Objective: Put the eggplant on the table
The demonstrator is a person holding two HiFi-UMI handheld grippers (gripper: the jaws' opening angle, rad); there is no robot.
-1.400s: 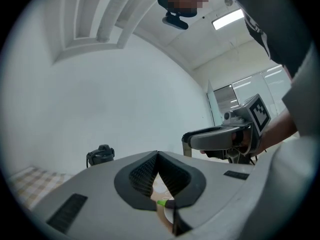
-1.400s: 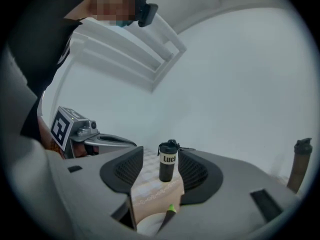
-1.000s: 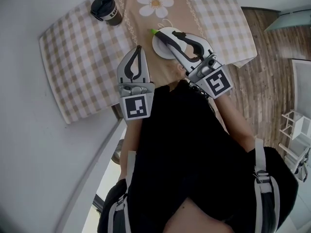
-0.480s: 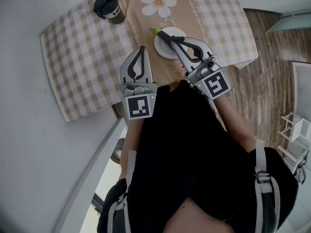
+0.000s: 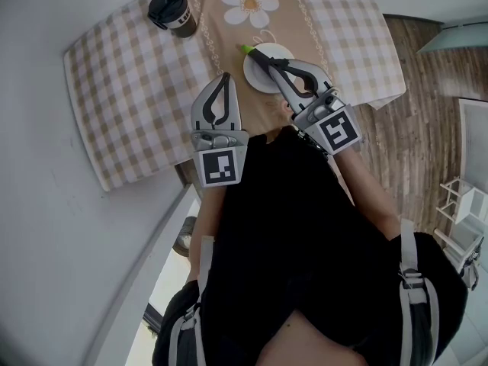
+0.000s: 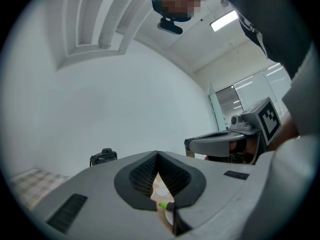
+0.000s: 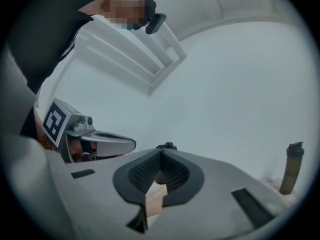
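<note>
A small dark eggplant with a green stem [image 5: 246, 49] lies on a white plate [image 5: 255, 76] on the checked tablecloth [image 5: 130, 90]. My right gripper [image 5: 264, 56] reaches over the plate and is shut on the eggplant, just behind the stem. In the right gripper view the jaw tips [image 7: 160, 153] meet, with a dark bit of the eggplant [image 7: 158, 176] between the pads. My left gripper [image 5: 223, 77] hangs beside the plate, to the left, shut and empty. Through its jaws [image 6: 158, 155] I see the green stem [image 6: 163, 204].
A black lidded cup [image 5: 171, 10] stands at the far left of the table, also visible in the left gripper view [image 6: 102, 156]. A daisy-print runner [image 5: 250, 2] crosses the cloth. A dark bottle [image 7: 292, 169] stands at the right. Wood floor [image 5: 427, 113] lies beyond the table's right edge.
The right gripper's jaws stood apart around the eggplant on the plate and have closed on it. The left gripper has kept its place.
</note>
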